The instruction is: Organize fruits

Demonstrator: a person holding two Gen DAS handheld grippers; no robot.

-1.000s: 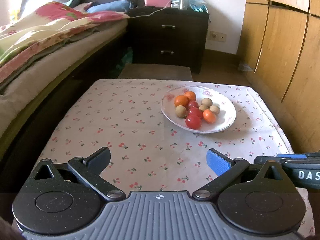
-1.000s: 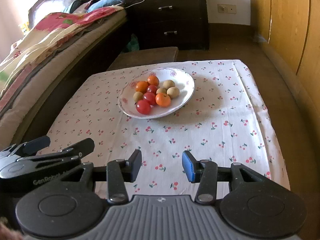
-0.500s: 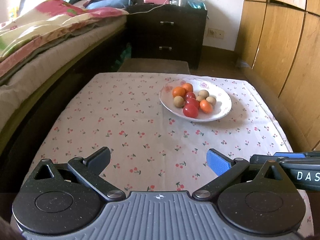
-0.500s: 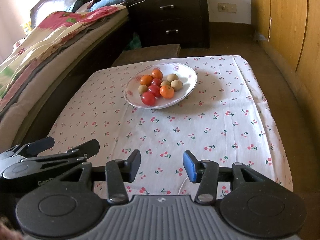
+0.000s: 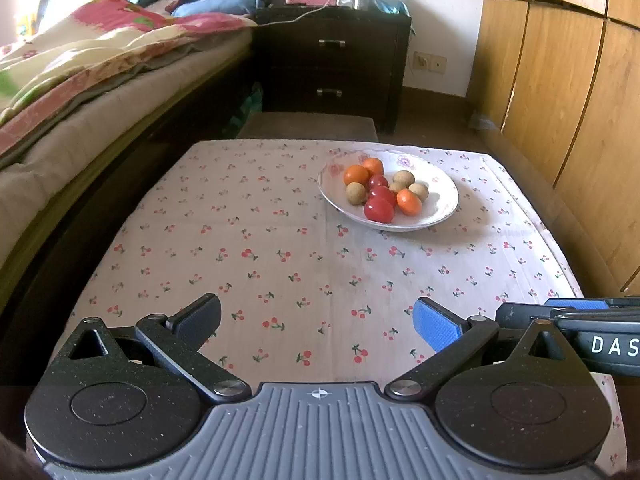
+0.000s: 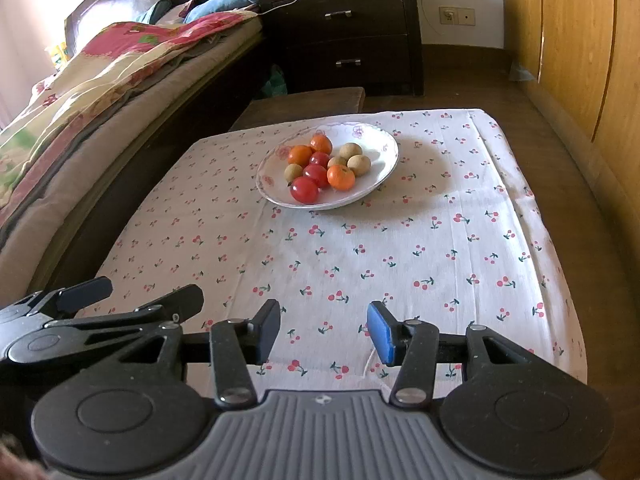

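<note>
Both empty, well short of the fruit. Left gripper point(image 5: 316, 320) spread wide over bare cloth; right gripper point(image 6: 324, 330) parted less, nothing between the pads. Fruit heaped in the white plate point(image 6: 380, 164) toward the far end of the table point(image 6: 460, 248): ahead and rightward from the left, ahead and slightly leftward from the right. Neither clearly nearer. No long axis on round fruit.

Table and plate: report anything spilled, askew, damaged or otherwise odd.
Nothing stands out. The plate sits flat on the cherry-print cloth, with all the red, orange and tan fruits inside its rim and none spilled. The cloth shows only fold creases. The left gripper and right gripper are both open and empty.
</note>
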